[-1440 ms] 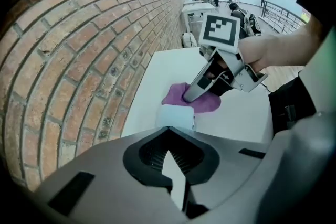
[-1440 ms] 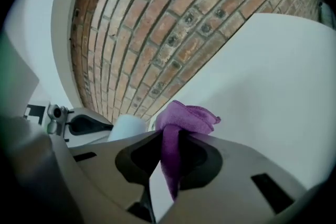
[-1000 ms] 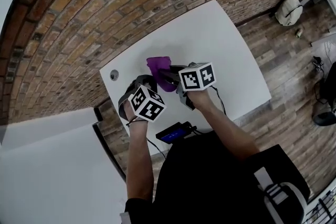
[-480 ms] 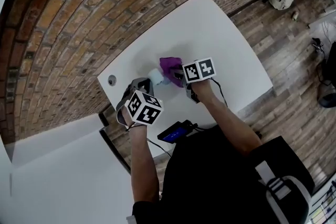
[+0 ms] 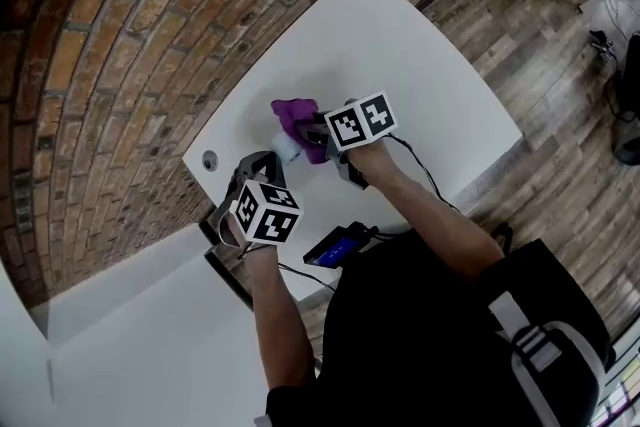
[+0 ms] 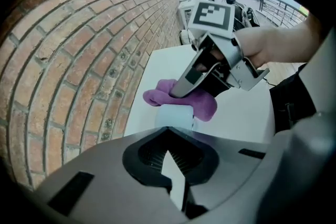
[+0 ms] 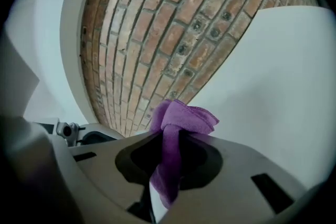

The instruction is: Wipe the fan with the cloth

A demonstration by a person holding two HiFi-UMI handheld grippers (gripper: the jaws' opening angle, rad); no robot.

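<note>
Now the right hand-held gripper (image 5: 322, 137), clamped on the purple cloth (image 5: 296, 114), has dropped against the fan (image 6: 174, 116), so wiping begins; the left hand-held gripper (image 5: 262, 171), shut, perhaps steadies it.

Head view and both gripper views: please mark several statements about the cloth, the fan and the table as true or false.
1. The cloth is purple. True.
2. The right hand-held gripper is empty. False: its jaws are shut on the cloth.
3. The fan stands on a white table. True.
4. The wall beside the table is plain white. False: it is brick.
5. The cloth lies on the floor. False: it is held up at the fan, over the table.
</note>
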